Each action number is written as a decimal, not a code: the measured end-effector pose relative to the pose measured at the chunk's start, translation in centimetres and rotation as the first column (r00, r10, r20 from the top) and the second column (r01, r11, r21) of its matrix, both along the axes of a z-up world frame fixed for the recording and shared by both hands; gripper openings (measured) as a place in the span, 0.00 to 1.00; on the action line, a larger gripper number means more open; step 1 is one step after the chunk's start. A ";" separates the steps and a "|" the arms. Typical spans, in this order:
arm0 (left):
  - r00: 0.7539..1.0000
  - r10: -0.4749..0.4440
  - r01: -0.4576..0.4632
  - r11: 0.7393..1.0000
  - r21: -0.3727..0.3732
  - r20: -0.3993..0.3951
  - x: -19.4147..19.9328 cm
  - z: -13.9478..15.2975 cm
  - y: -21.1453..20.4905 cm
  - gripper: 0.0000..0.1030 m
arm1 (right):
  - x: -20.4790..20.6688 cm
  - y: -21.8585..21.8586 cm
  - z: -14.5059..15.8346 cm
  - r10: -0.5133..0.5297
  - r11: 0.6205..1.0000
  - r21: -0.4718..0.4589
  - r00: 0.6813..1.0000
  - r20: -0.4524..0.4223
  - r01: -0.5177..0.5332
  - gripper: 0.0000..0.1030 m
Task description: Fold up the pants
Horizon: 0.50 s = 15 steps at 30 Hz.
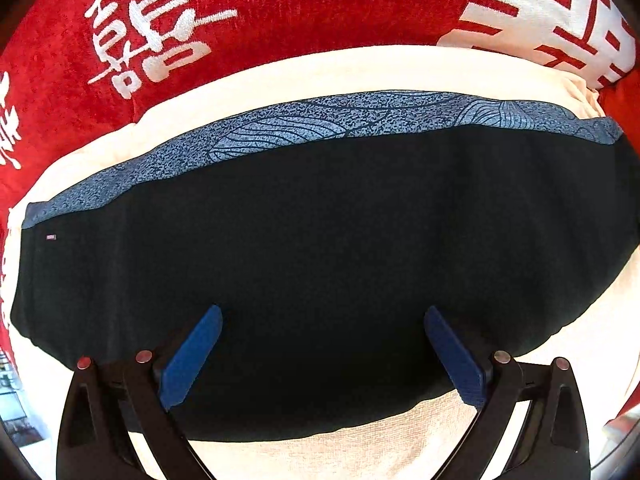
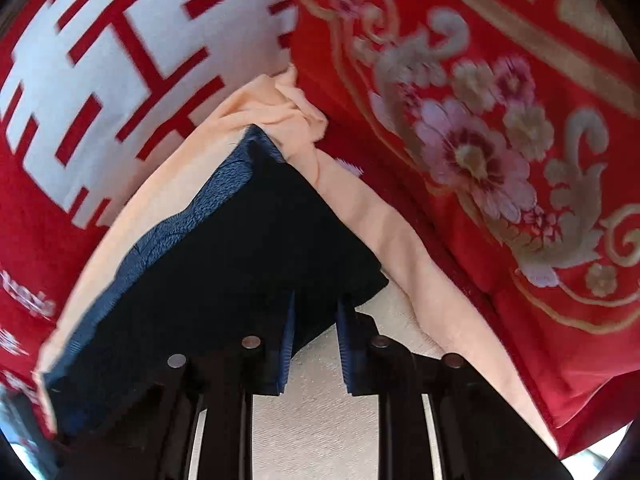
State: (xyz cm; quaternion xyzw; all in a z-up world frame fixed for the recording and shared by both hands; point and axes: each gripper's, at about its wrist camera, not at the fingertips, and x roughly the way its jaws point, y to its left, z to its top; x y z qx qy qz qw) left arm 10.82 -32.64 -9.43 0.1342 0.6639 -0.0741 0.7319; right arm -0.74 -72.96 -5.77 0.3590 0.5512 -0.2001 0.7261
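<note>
We see a red blanket [image 1: 280, 8] with white characters; a cream towel [image 1: 360, 68] lies over it; daylight falls bright.

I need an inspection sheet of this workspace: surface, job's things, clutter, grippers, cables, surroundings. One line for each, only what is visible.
Surface: cream towel lying over a red blanket with white characters.
Job's things: dark pants lying flat in a compact shape on the towel, patterned blue band along the far edge.
Clutter: nothing seen.
Grippers: left gripper open above the pants; right gripper narrowly open at the pants' near corner, holding nothing.
Cables: nothing seen.
Surroundings: red floral cloth beside the towel.
</note>
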 end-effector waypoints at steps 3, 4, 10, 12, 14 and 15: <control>1.000 0.006 -0.006 1.000 0.018 -0.004 0.4 0.5 -0.2 0.99 | -1.6 0.4 0.5 0.022 0.997 0.079 0.999 0.032 -0.025 0.22; 1.000 0.010 -0.010 1.000 0.022 -0.004 0.3 0.6 -0.3 0.99 | -2.0 0.9 0.6 0.033 0.993 0.115 0.998 0.047 -0.038 0.23; 1.000 0.029 -0.029 0.999 0.038 -0.001 0.1 1.1 -0.8 0.99 | -4.7 4.3 -0.5 0.073 0.943 0.314 0.990 0.117 -0.107 0.28; 1.000 0.026 -0.026 0.999 0.044 0.002 0.3 0.9 -0.8 0.99 | -5.0 5.0 -1.0 0.083 0.932 0.340 0.987 0.135 -0.124 0.31; 1.000 0.022 -0.023 0.999 0.048 0.004 0.4 1.0 -1.0 0.99 | -5.1 5.1 -1.5 0.069 0.924 0.363 0.986 0.152 -0.120 0.31; 1.000 0.021 -0.021 0.999 0.050 0.004 0.3 1.0 -1.1 0.99 | -5.1 5.0 -1.7 0.058 0.920 0.374 0.985 0.161 -0.115 0.31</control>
